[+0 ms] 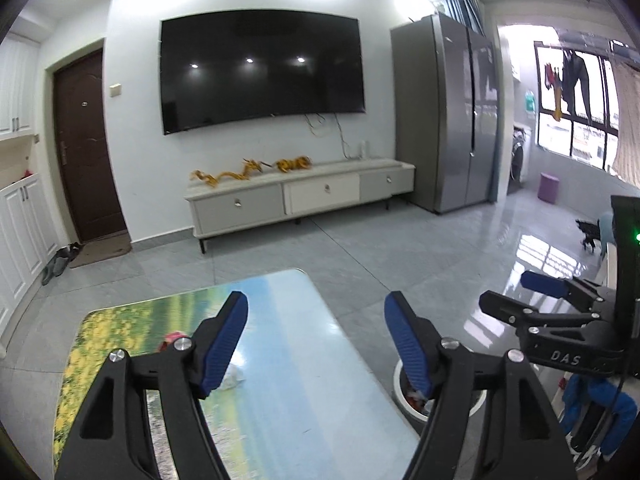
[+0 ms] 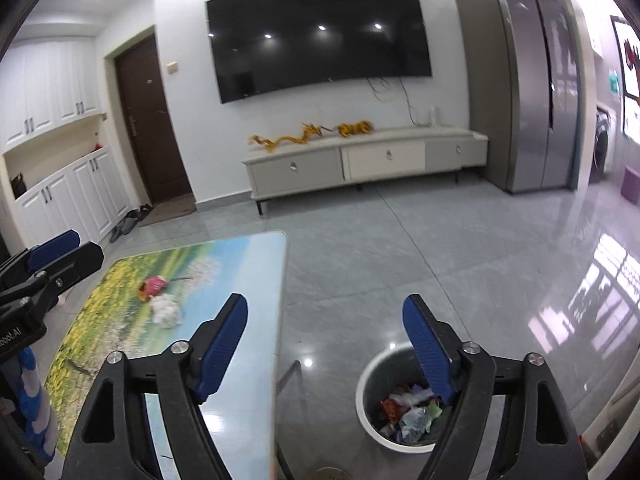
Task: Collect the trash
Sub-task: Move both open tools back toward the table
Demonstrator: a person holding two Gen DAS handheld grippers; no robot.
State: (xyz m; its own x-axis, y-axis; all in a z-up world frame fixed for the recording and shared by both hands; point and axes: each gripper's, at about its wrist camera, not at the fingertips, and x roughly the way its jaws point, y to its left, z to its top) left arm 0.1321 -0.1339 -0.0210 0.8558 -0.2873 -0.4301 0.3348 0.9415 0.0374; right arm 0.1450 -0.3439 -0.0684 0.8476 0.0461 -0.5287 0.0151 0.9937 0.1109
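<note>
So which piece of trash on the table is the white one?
Find the table with the flower-meadow picture on top. Two scraps lie together near its middle. The white crumpled wad is the nearer, puffy one; its neighbour, the pink wrapper, is bright and colourful.

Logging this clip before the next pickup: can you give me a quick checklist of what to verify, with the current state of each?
1. Left claw open, holding nothing: ok.
2. Right claw open, holding nothing: ok.
3. Crumpled white wrapper still on the landscape-print table: ok.
4. Crumpled pink-red wrapper beside it, unobstructed: ok.
5. White round trash bin on the floor beside the table, uncovered: ok.
6. Room left in the bin: cannot tell.
</note>
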